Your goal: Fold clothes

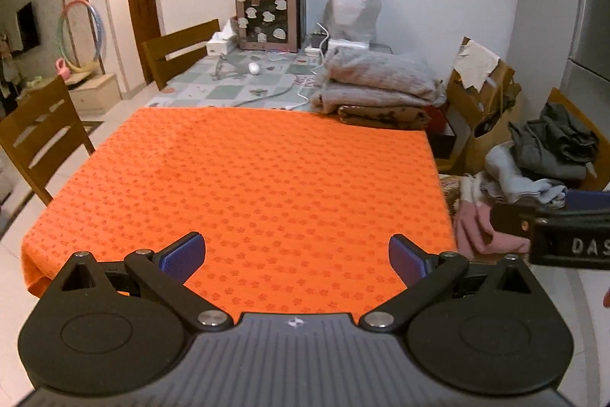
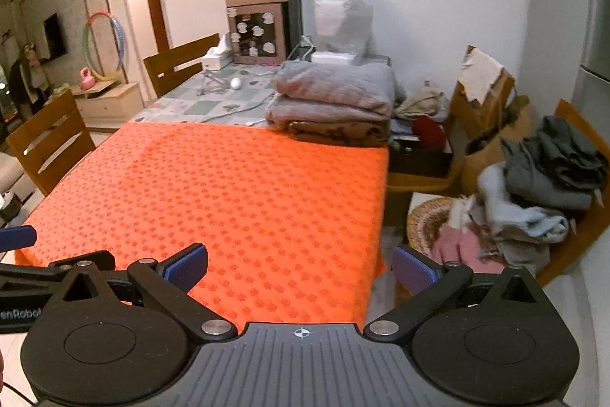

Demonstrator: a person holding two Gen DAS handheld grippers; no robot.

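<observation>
Two heaps of clothes show in both views. One is a folded stack (image 1: 377,86) of grey and brown pieces at the far right corner of the surface, its brown bottom piece lying on the far edge of the orange cloth (image 1: 244,185). The other is a loose pile (image 2: 533,193) of grey, pale blue and pink garments on a wooden chair (image 2: 583,216) off the right side of the surface, well apart from the stack. The left gripper (image 1: 296,260) hangs above the near edge of the orange cloth with its blue pads spread wide and nothing between them. The right gripper (image 2: 300,267) is just beside it, over the near right corner, also spread wide and holding nothing. Behind the folded stack stand a water dispenser (image 1: 268,6) and a filled plastic bag (image 1: 352,6).
</observation>
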